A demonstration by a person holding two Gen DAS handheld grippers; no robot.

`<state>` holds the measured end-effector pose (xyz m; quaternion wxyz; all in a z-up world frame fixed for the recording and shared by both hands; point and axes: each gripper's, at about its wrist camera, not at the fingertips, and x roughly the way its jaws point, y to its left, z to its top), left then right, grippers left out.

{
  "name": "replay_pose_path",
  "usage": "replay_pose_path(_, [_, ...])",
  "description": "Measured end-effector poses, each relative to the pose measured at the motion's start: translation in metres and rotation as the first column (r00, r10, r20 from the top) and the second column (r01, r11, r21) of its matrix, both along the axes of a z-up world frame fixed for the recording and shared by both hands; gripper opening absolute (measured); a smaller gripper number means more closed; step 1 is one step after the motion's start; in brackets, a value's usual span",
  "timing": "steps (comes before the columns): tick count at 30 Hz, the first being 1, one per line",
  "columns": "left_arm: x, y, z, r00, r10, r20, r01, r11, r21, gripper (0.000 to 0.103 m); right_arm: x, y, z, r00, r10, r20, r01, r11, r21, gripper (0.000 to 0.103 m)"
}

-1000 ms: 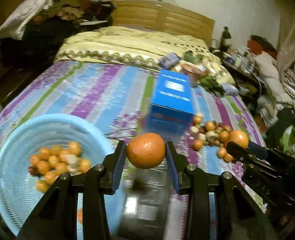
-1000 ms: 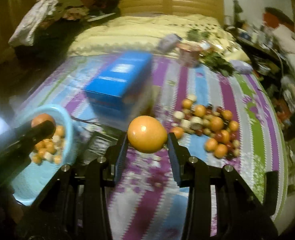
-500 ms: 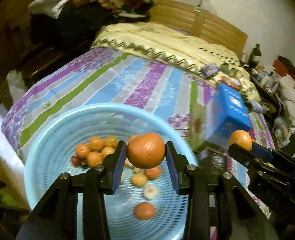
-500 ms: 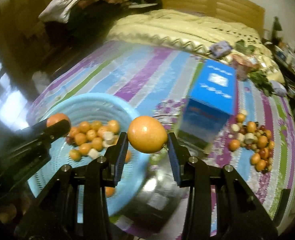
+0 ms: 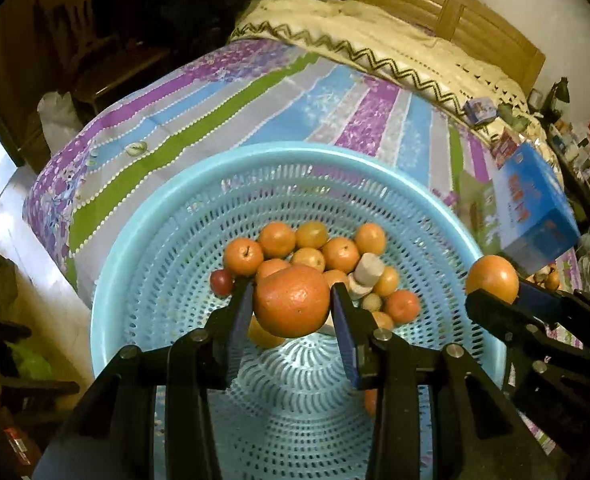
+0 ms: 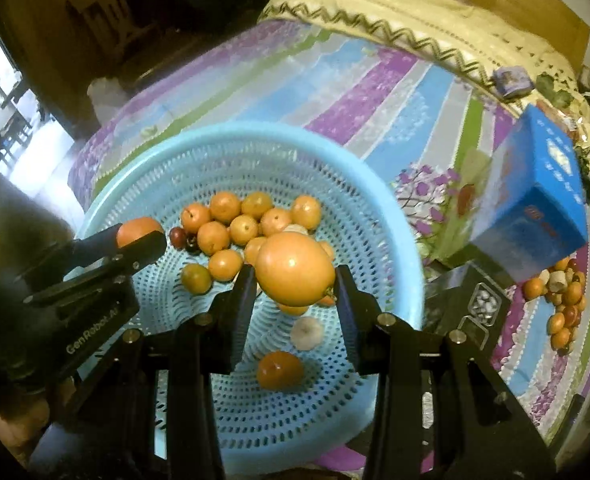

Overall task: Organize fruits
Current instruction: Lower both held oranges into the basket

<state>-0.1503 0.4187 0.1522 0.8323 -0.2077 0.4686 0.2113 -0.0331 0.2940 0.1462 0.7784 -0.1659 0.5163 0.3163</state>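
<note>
Above a bed spread with a purple, blue and green striped sheet, a round perforated light-blue plastic basket holds a heap of small oranges. Over the basket, the left tongs clamp a large dimpled orange, the right tongs a smooth yellow-orange fruit. Right of the basket stands a blue cardboard box; beyond it, loose fruits.

I'm seeing a blue box standing on the striped bedsheet, a wooden headboard lying beyond.
</note>
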Motion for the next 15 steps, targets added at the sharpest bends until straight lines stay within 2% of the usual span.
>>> replay_pose_path(7, [0.0,0.007,-0.012,0.999,-0.008,-0.032,0.008,1.0,-0.009,0.041,0.001,0.007,-0.014,1.0,-0.009,-0.028,0.008,0.999,-0.035,0.04])
replay_pose_path(15, [-0.003,0.013,-0.017,0.999,-0.004,-0.04,0.004,1.0,-0.014,0.041,0.001,0.012,-0.016,1.0,-0.006,-0.022,0.005,0.999,-0.041,0.04])
